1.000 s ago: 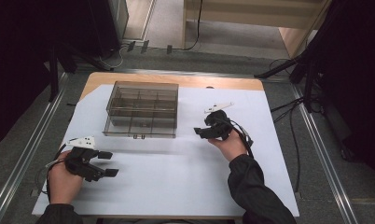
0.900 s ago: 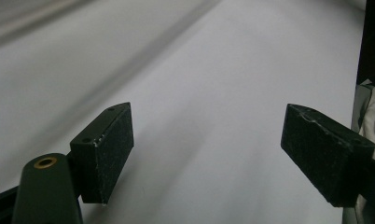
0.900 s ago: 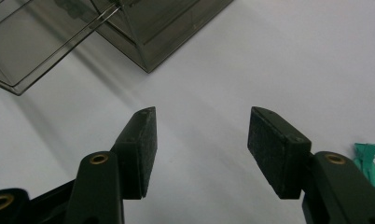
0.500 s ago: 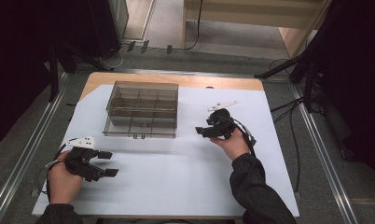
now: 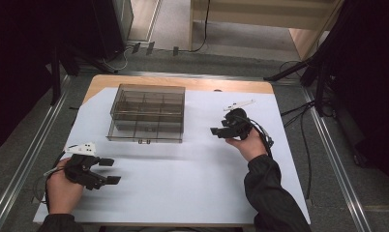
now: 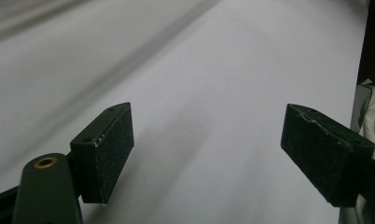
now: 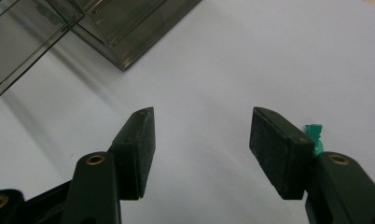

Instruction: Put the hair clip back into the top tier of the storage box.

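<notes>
Smoky clear plastic compartment box (image 5: 147,114), at ten o'clock of right gripper (image 5: 216,131), likely light, stiff, slippery, best gripped by a wall; both it and left gripper (image 5: 110,170) gaping, empty.

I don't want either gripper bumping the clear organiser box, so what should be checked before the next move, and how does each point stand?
1. Right gripper jaws open with nothing between them: ok.
2. Left gripper jaws open and empty: ok.
3. Right gripper apart from the organiser box: ok, white sheet shows between them.
4. Box lid state: cannot tell.
5. Box compartments empty: cannot tell through the tinted plastic.
6. Small green thing beside the right gripper's jaw: cannot tell what it is.
</notes>
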The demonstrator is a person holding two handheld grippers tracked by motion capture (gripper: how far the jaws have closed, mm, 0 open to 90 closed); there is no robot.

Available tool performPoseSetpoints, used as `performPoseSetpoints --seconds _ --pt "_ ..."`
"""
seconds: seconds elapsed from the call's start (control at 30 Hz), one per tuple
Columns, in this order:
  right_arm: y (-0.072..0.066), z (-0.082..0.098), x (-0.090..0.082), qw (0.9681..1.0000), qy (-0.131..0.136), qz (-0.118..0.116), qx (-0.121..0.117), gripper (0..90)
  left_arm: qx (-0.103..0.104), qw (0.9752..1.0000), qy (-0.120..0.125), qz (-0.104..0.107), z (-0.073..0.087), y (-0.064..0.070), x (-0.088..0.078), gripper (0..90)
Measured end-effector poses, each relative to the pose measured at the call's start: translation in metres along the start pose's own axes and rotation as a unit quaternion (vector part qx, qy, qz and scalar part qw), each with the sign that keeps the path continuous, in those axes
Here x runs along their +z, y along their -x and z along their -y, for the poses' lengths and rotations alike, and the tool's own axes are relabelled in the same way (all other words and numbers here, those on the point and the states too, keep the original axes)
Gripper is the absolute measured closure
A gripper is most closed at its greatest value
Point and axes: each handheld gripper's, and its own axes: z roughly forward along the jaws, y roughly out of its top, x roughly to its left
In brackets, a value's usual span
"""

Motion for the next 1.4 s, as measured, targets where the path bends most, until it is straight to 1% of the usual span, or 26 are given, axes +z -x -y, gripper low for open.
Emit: performPoseSetpoints --seconds 0.03,0.07,0.23,0.27,0.4,0.47,0.53,0.57,0.63,0.7,0.87,0.9,1.07,1.17,1.27,1.3,1.4 --pt "0.002 0.000 0.000 1.0000 0.004 0.000 -0.003 42.2 -0.001 1.0000 0.000 -0.003 0.001 0.001 0.000 18.1" --pt "0.002 -0.001 -0.001 1.0000 -0.002 -0.001 0.005 42.3 0.000 1.0000 0.000 -0.002 0.001 0.000 -0.001 18.1" --pt "0.007 -0.002 -0.002 0.9999 -0.008 0.004 0.006 42.9 -0.004 1.0000 0.003 -0.005 0.004 0.002 -0.003 18.1" --pt "0.009 -0.003 -0.002 1.0000 -0.008 0.003 0.002 43.0 -0.004 1.0000 0.003 -0.006 0.004 0.002 -0.004 18.1" --pt "0.011 -0.004 -0.002 0.9996 -0.025 0.009 0.010 42.8 -0.004 1.0000 0.001 -0.006 0.005 0.002 -0.004 18.2" --pt "0.011 -0.004 -0.002 0.9994 -0.032 0.013 0.003 42.8 -0.005 1.0000 0.003 -0.006 0.006 0.002 -0.004 18.1" --pt "0.011 -0.004 -0.001 0.9993 -0.034 0.013 0.002 42.8 -0.006 0.9999 0.003 -0.008 0.006 0.003 -0.005 18.1" --pt "0.011 -0.005 -0.001 0.9988 -0.045 0.017 0.004 42.9 -0.007 0.9999 0.003 -0.008 0.007 0.003 -0.005 18.1" --pt "0.013 -0.005 -0.001 0.9984 -0.051 0.024 -0.002 42.8 -0.007 0.9999 0.002 -0.009 0.007 0.003 -0.005 18.1" --pt "0.014 -0.005 -0.001 0.9981 -0.055 0.027 -0.004 42.9 -0.006 0.9999 0.002 -0.009 0.007 0.003 -0.005 18.1" --pt "0.021 -0.003 -0.001 0.9969 -0.072 0.032 -0.004 42.8 -0.006 1.0000 0.002 -0.007 0.007 0.002 -0.005 18.1" --pt "0.021 -0.003 -0.001 0.9968 -0.073 0.031 0.000 42.9 -0.006 1.0000 0.002 -0.007 0.007 0.002 -0.005 18.2" --pt "0.029 0.000 0.002 0.9957 -0.085 0.038 0.006 43.4 -0.003 1.0000 -0.001 -0.008 0.006 0.002 -0.004 18.2" --pt "0.031 0.001 0.003 0.9950 -0.091 0.038 0.010 43.7 -0.001 1.0000 -0.001 -0.010 0.006 0.003 -0.004 18.1" --pt "0.037 0.003 0.009 0.9940 -0.101 0.039 0.014 44.6 0.003 1.0000 0.001 -0.007 0.005 0.003 -0.004 18.1" --pt "0.038 0.004 0.010 0.9936 -0.104 0.042 0.015 44.5 0.003 0.9999 0.000 -0.010 0.005 0.003 -0.004 18.1" --pt "0.042 0.006 0.011 0.9923 -0.110 0.054 0.016 44.6 0.003 1.0000 0.000 -0.008 0.005 0.003 -0.003 18.1"
